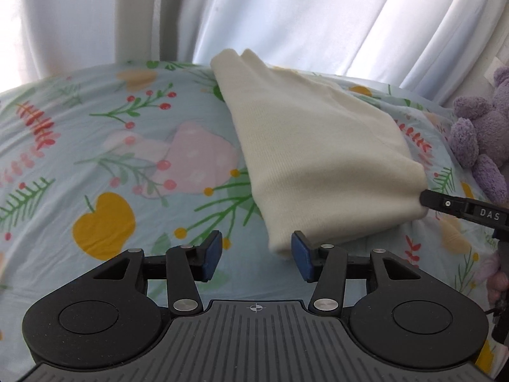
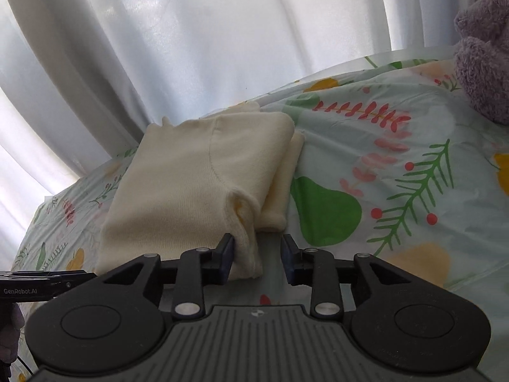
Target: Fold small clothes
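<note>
A cream knit garment (image 1: 318, 159) lies folded on the floral bedsheet (image 1: 111, 159). My left gripper (image 1: 257, 254) is open just in front of the garment's near corner, which reaches in beside the right blue pad (image 1: 301, 256); nothing is pinched. In the right wrist view the same garment (image 2: 197, 184) shows a folded sleeve edge hanging between the fingers of my right gripper (image 2: 257, 259). It rests against the left pad (image 2: 227, 258) while the right pad stands apart from it, so that gripper is open. The right gripper's tip (image 1: 426, 199) touches the garment's right corner.
A purple plush toy (image 1: 480, 133) sits on the bed right of the garment, also the plush toy (image 2: 483, 57) at the top right. White curtains (image 1: 286, 16) hang behind the bed's far edge. The left gripper's finger (image 2: 63, 281) enters from the left.
</note>
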Available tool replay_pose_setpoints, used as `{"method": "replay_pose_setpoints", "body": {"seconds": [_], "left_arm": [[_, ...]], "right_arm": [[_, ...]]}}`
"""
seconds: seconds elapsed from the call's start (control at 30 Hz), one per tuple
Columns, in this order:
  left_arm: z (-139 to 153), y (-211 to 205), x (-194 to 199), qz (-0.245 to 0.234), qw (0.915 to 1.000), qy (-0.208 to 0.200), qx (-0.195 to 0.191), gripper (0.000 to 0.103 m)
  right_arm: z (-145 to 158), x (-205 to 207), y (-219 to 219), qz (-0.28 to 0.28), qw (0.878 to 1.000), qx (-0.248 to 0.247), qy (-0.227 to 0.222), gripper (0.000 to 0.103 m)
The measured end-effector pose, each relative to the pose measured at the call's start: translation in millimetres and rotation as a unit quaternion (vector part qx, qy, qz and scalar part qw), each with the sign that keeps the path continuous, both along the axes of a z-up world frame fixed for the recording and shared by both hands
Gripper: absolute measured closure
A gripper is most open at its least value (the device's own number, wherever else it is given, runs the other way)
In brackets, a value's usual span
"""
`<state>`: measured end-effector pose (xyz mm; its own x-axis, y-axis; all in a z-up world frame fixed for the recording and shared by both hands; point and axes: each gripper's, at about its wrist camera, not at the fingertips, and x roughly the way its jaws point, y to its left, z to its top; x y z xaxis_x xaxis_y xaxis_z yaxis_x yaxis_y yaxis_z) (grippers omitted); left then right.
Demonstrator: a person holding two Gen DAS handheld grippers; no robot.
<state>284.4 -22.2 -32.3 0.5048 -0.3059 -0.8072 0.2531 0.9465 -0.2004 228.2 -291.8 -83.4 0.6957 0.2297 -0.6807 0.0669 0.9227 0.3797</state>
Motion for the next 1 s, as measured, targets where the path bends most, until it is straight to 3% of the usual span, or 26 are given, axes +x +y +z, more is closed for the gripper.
{"method": "replay_pose_setpoints", "body": {"seconds": [0.2, 0.33, 0.43, 0.57, 0.67, 0.93, 1.0], "left_arm": [[16, -3, 21, 0.014, 0.9989, -0.041, -0.015, 0.049], [5, -31, 43, 0.02, 0.9969, -0.075, 0.005, 0.048], [-11, -48, 61, 0.04, 0.9953, -0.083, 0.03, 0.048], [-21, -59, 87, 0.048, 0.9957, -0.078, 0.014, 0.044], [-27, -70, 106, 0.045, 0.9949, -0.085, 0.029, 0.038], [-49, -79, 150, 0.07, 0.9939, -0.074, 0.042, 0.036], [-54, -78, 154, 0.079, 0.9934, -0.074, 0.038, 0.028]], "right_arm": [[26, 12, 3, -0.011, 0.996, -0.068, -0.053, 0.072], [33, 53, 32, 0.042, 0.992, -0.084, -0.087, 0.072], [30, 94, 59, 0.086, 0.987, -0.101, -0.086, 0.072], [11, 146, 82, 0.124, 0.98, -0.145, -0.064, 0.073], [-9, 172, 78, 0.112, 0.981, -0.154, -0.036, 0.072], [-23, 171, 61, 0.046, 0.986, -0.143, -0.069, 0.069], [-24, 174, 56, 0.034, 0.988, -0.133, -0.068, 0.069]]}}
